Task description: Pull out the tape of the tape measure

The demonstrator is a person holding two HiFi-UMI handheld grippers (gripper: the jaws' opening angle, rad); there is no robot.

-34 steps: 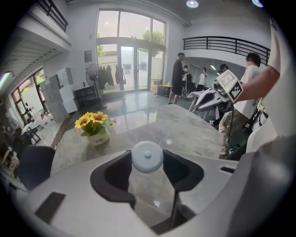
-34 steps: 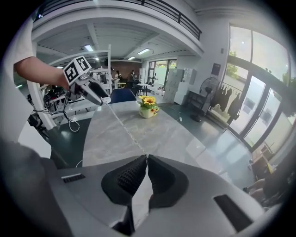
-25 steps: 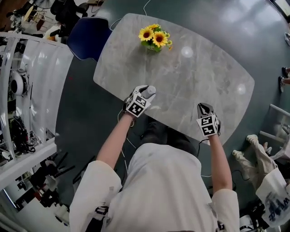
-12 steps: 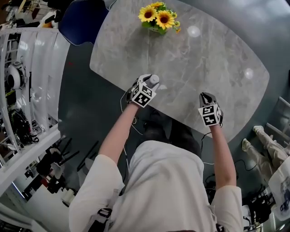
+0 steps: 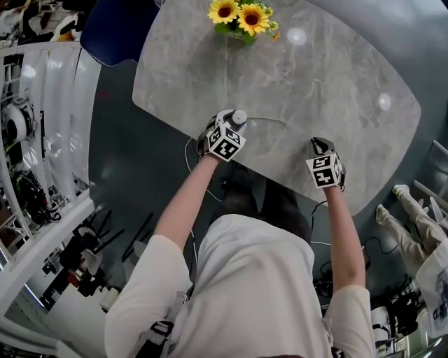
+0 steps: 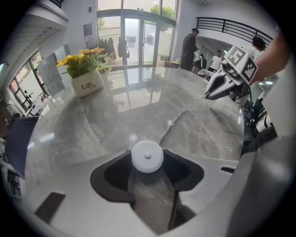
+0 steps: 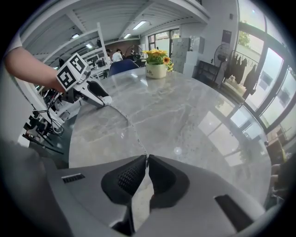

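A small white round tape measure sits between the jaws of my left gripper, which is shut on its case near the table's near-left edge. A thin pale tape runs from it across the marble to my right gripper, whose jaws are pressed together on the tape's end. The right gripper is at the table's near-right side. In the head view the tape shows as a faint curved line. From the left gripper view the right gripper appears at the upper right.
The grey marble table carries a pot of sunflowers at its far side, also seen as a white pot. A blue chair stands beyond the far-left edge. White shelving lines the left, and people stand in the background.
The head view has shifted, so the table sits higher in the frame. Both grippers keep their grips at much the same spacing. The faint line of tape between them shows more clearly now.
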